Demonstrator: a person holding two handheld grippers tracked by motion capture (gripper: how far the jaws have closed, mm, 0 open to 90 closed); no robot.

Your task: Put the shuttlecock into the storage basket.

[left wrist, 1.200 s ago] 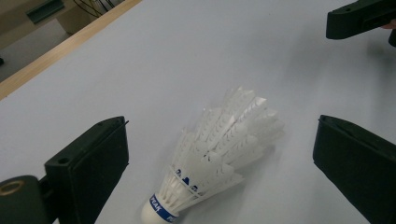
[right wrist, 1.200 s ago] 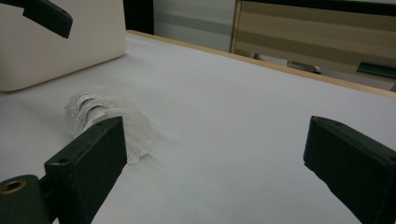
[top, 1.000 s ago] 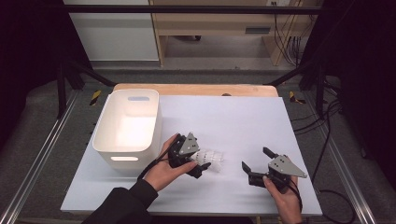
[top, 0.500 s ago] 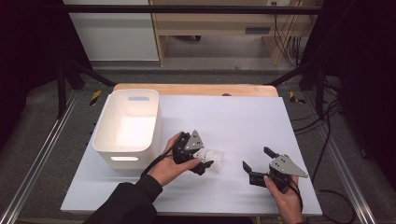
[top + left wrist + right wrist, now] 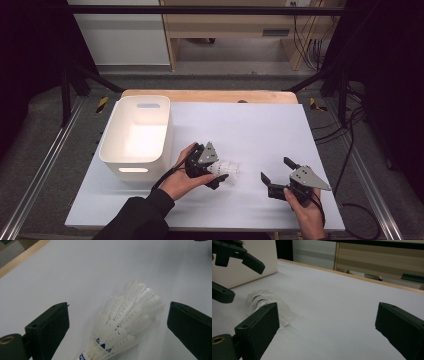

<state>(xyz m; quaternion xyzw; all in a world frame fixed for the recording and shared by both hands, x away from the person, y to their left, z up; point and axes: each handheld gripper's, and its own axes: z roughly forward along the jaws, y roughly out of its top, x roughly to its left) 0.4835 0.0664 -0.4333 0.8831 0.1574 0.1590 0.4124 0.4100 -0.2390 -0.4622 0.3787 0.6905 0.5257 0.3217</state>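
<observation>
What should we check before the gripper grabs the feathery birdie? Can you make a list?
1. Left gripper open: ok, its jaws stand wide apart.
2. Shuttlecock between the jaws: ok, it lies on the white table with a gap on each side.
3. Jaws touching the feathers: not yet, both are apart from them.
4. Right gripper out of the way: ok, it is open and off to the side.
5. White bin ready: ok, it stands upright beside the left hand.
6. Jaws low enough to grip: cannot tell.
</observation>
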